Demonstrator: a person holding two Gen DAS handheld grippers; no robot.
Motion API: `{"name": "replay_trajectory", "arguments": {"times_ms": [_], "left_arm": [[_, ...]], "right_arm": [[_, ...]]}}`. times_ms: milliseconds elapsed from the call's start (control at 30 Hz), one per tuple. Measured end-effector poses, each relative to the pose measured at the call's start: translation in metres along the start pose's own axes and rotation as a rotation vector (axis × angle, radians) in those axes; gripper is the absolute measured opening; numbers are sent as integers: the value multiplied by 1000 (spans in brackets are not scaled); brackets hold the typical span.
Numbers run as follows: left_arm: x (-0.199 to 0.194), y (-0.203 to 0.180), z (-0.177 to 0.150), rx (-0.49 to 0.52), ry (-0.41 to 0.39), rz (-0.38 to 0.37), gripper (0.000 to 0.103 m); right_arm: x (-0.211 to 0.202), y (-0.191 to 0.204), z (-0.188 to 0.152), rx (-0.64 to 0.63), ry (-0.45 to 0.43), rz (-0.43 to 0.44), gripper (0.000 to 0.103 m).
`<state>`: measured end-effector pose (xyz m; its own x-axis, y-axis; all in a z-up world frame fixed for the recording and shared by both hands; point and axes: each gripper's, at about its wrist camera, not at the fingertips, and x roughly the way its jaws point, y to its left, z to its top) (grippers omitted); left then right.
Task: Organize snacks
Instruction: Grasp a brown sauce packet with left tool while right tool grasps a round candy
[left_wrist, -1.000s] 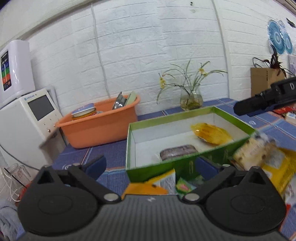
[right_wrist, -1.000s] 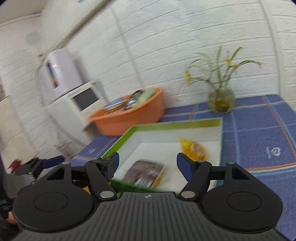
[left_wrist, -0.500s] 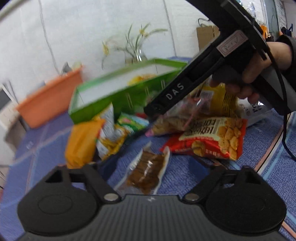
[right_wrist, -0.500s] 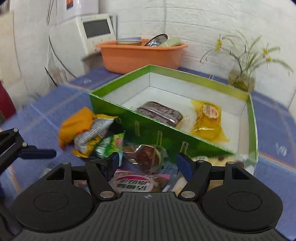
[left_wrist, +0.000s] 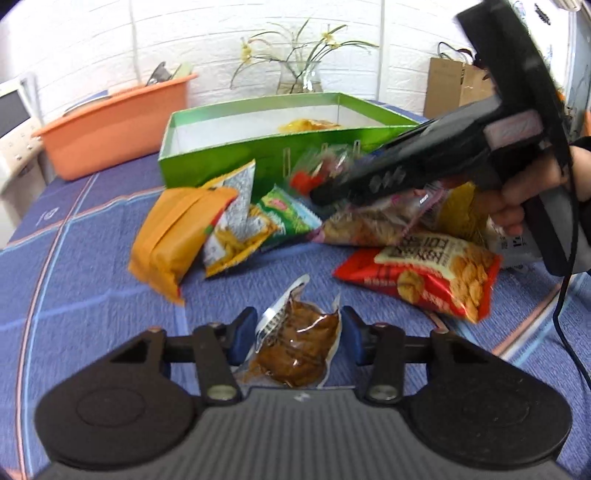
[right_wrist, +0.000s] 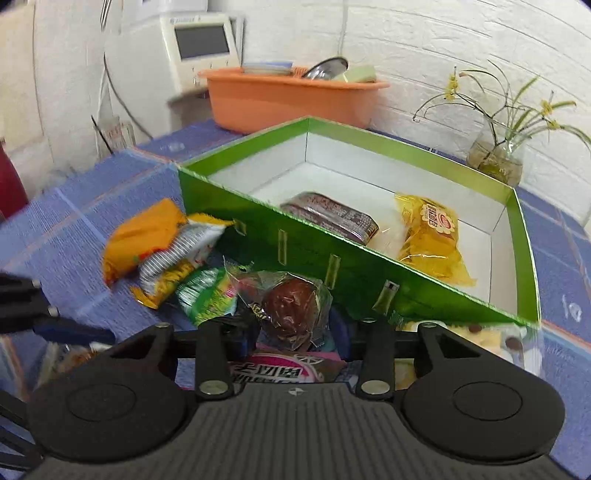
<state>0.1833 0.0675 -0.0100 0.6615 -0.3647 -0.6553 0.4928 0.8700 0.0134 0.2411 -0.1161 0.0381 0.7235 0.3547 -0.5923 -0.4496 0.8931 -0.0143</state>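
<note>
Ahead of both tongs sits the green box (right_wrist: 343, 273), its near wall hiding part of the dark packet (right_wrist: 332, 216) and yellow packet (right_wrist: 430, 236) inside. The right tongs (right_wrist: 293, 332) stand spread around a clear-wrapped brown snack (right_wrist: 290, 308); contact is unclear. The left tongs (left_wrist: 295, 338) gape beside a brown vacuum pouch (left_wrist: 297, 347), its lower end cut off.

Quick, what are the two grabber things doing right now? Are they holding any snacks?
Left gripper: open, around the clear brown snack pouch, not squeezing.
Right gripper: open, around the clear-wrapped dark round snack, not clamped.
</note>
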Motion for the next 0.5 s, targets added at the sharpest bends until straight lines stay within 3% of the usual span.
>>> {"name": "replay_trajectory", "arguments": {"times_ms": [267, 500], "left_arm": [[-39, 0, -13, -102, -64, 19, 47], [-70, 12, 6, -169, -177, 30, 47]], "right_arm": [[-52, 9, -14, 81, -162, 37, 69], [-92, 17, -36, 154, -170, 173, 69]]}}
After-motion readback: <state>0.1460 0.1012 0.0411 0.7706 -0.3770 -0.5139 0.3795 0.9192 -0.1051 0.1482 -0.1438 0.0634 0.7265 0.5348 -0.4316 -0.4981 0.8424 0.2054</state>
